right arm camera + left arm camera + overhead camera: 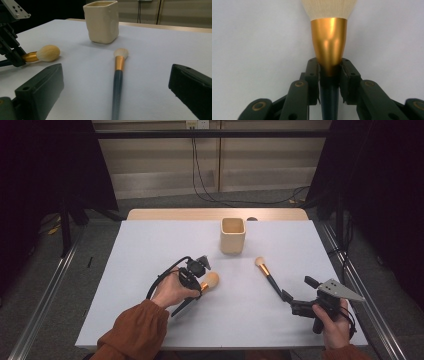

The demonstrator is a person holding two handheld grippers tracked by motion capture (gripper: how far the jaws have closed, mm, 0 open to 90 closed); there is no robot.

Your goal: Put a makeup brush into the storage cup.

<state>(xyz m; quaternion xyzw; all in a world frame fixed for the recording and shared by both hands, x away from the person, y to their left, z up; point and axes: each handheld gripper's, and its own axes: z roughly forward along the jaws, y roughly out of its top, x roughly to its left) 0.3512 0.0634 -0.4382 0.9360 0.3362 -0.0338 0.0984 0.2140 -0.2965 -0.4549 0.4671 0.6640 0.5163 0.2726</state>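
1. White tabletop (150, 320) in a dim room, black curtains at both sides, cables running down the back wall. Not much clutter to worry about.
2. My left gripper (197, 282) sits left of centre in the high view, clamped tight on the fat brush (206, 282). In the left gripper view the pads pinch right where the gold ferrule (329, 42) narrows into the dark handle, bristles pointing to the top of the frame.
3. Right gripper (290, 301) is parked at the lower right, jaws spread wide with nothing between them. In the right gripper view the slim brush (118, 75) lies on the table in the gap, not touched.
4. Cream cup (233, 235) stands upright at upper centre, well apart from both brushes. I'd guess both brushes are meant to end up in there.
5. For the step in hand, my take: lift the fat brush clear first, then swing the handle end down before bringing it over the cup's mouth.
6. That grip is on a taper, so it could slide if I jerk it. Slow moves.
7. Lower the handle inside the rim before letting go; the cup looks light and could tip if I knock the wall.
8. Keep the right one still so the two don't tangle.
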